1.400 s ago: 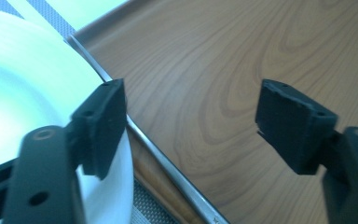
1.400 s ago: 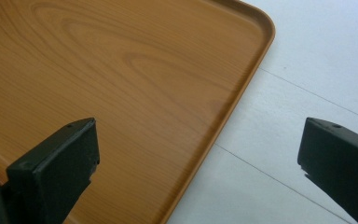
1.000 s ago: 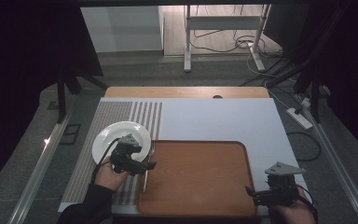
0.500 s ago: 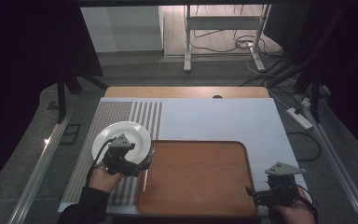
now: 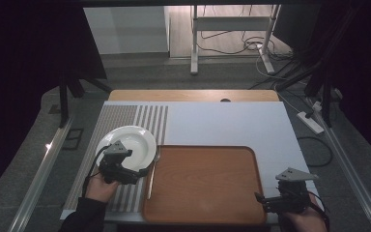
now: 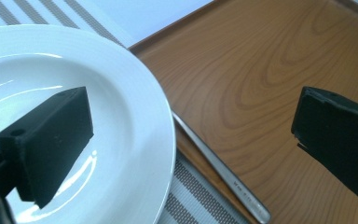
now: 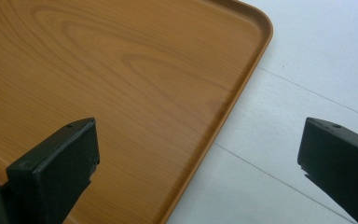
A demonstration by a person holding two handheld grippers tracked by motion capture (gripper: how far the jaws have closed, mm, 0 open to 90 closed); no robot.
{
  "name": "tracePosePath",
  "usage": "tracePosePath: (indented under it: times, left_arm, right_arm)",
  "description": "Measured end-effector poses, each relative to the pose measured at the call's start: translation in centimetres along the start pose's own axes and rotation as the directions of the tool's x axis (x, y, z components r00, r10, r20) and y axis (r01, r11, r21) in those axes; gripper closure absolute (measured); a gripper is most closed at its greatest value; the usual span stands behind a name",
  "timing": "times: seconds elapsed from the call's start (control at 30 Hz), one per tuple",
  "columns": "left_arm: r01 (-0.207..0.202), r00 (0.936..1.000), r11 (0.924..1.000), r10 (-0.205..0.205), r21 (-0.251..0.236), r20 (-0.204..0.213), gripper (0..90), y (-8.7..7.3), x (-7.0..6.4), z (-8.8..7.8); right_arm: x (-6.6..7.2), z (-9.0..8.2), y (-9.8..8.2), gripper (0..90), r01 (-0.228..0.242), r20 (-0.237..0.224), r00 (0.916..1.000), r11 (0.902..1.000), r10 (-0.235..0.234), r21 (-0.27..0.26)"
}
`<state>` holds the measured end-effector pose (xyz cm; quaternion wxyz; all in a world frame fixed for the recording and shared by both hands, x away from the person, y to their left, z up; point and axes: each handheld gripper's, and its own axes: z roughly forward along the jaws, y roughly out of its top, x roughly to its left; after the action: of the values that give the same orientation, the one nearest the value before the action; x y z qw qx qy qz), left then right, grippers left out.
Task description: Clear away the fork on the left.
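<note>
A white plate [image 5: 131, 140] lies on the striped mat at the left. Right of it is a wooden tray [image 5: 203, 183], and a metal fork [image 5: 151, 176] lies along the tray's left edge. My left gripper [image 5: 140, 173] hovers at the plate's near rim, open. In the left gripper view one jaw stands over the plate [image 6: 98, 84] and the other over the tray [image 6: 261, 70], with the fork handle [image 6: 219, 170] between them; nothing is held. My right gripper [image 5: 262, 199] is open at the tray's near right corner, straddling the tray rim [image 7: 233, 102].
The white table surface [image 5: 222, 121] stretches behind the tray and to its right [image 7: 307, 70]. The striped mat [image 5: 125, 116] covers the left part. The table's near edge runs just below both hands. Cables and a power strip lie on the floor beyond.
My left gripper has drifted a little left, from the tray's edge to the plate's near rim. The right gripper has stayed put.
</note>
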<state>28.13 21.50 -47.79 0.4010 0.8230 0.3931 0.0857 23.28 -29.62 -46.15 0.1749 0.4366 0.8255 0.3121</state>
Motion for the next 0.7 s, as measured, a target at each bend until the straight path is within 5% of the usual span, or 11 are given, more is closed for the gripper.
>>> tracePosePath:
  times: [0.7]
  left_arm:
    - [0.062, 0.998, 0.998, -0.062, -0.014, -0.01, 0.0, -2.3, 0.5, -1.8]
  right_arm:
    - [-0.1, -0.1, -0.1, 0.0, -0.009, 0.002, 1.0, 0.9999, 0.009, -0.005]
